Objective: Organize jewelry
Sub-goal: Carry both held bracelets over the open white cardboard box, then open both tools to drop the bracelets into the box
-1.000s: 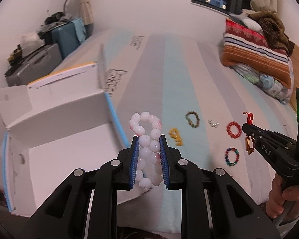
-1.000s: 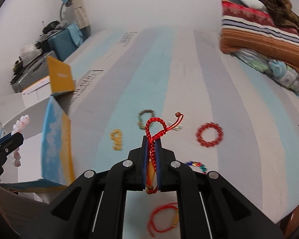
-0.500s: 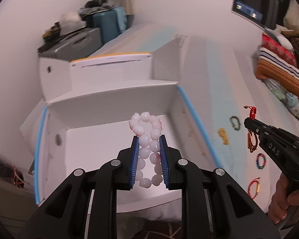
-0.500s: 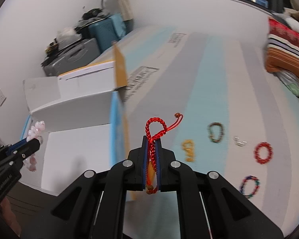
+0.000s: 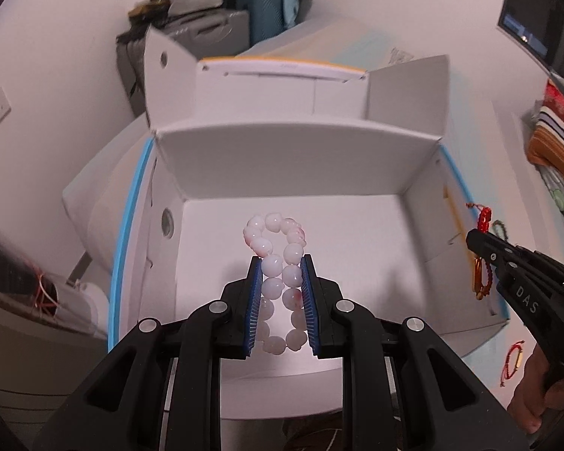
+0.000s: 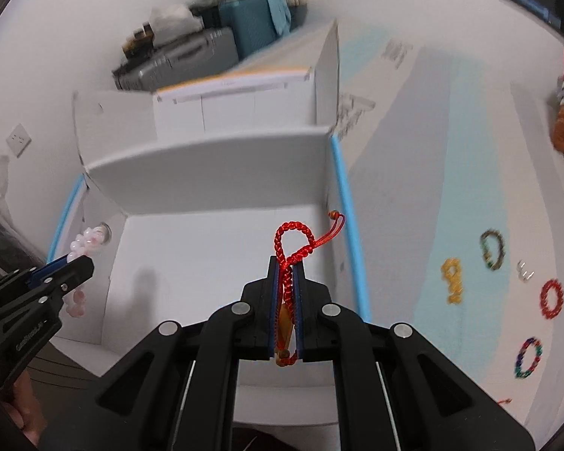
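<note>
My left gripper (image 5: 281, 263) is shut on a pale pink bead bracelet (image 5: 278, 236), squeezed into a figure of eight and hanging over the inside of an open white box (image 5: 357, 233). In the right wrist view that bracelet (image 6: 88, 240) sticks out of the left gripper (image 6: 81, 261) at the box's left wall. The right gripper (image 6: 286, 263) is shut on a red braided cord bracelet (image 6: 291, 240) with an amber piece, above the box's right half (image 6: 206, 255). From the left wrist view the right gripper (image 5: 473, 238) hovers at the box's right wall with the red cord bracelet (image 5: 483, 221).
Several bracelets lie on the striped bed to the right: yellow (image 6: 453, 280), dark green (image 6: 492, 250), red bead (image 6: 551, 298), multicoloured (image 6: 528, 357), plus a small clear piece (image 6: 524, 270). Another red cord bracelet (image 5: 511, 362) lies near the box. Suitcases (image 5: 259, 3) stand behind; folded blankets (image 5: 556, 139) at right.
Both grippers swung left from over the bed to above the open white box, each still holding its bracelet. The loose bracelets now lie off to the right.
</note>
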{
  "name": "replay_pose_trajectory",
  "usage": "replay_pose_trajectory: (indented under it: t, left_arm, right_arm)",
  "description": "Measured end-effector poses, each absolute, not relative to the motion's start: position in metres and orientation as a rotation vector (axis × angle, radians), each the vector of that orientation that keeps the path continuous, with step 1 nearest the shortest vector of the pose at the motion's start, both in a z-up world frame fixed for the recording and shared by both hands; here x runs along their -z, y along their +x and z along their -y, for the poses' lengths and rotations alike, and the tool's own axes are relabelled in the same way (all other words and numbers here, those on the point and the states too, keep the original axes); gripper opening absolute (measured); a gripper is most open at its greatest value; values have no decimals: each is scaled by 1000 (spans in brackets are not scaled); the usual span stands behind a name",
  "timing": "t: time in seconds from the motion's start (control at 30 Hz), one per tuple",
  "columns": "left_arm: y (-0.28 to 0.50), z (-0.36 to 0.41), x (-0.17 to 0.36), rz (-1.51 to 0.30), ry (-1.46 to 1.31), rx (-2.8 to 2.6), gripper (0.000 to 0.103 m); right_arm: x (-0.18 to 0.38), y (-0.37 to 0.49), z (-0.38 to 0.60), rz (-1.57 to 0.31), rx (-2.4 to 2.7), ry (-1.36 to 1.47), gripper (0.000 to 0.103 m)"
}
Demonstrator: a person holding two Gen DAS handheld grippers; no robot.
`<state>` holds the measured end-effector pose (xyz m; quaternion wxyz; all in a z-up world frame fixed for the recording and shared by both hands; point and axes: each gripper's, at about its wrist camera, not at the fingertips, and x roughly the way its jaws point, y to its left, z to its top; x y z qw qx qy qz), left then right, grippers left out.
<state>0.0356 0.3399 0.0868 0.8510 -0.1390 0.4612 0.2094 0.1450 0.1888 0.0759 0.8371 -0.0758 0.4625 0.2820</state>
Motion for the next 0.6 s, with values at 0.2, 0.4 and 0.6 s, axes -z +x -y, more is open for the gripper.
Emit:
replay_pose_trajectory:
  t: [0.2,0.4,0.6]
  left_arm:
    - [39,-355,-62,-1041,-325,-436,20]
    - [41,-366,-48,-1067,-338,-458,20]
    - [47,-368,-41,-1091,-328,-460,20]
  right_arm:
    - [-47,155,-207,-1087,-591,-183,6]
    - [-35,159,-213,-1125,-564,-213,6]
    - [-25,159,-219,-1140,-560,-236,6]
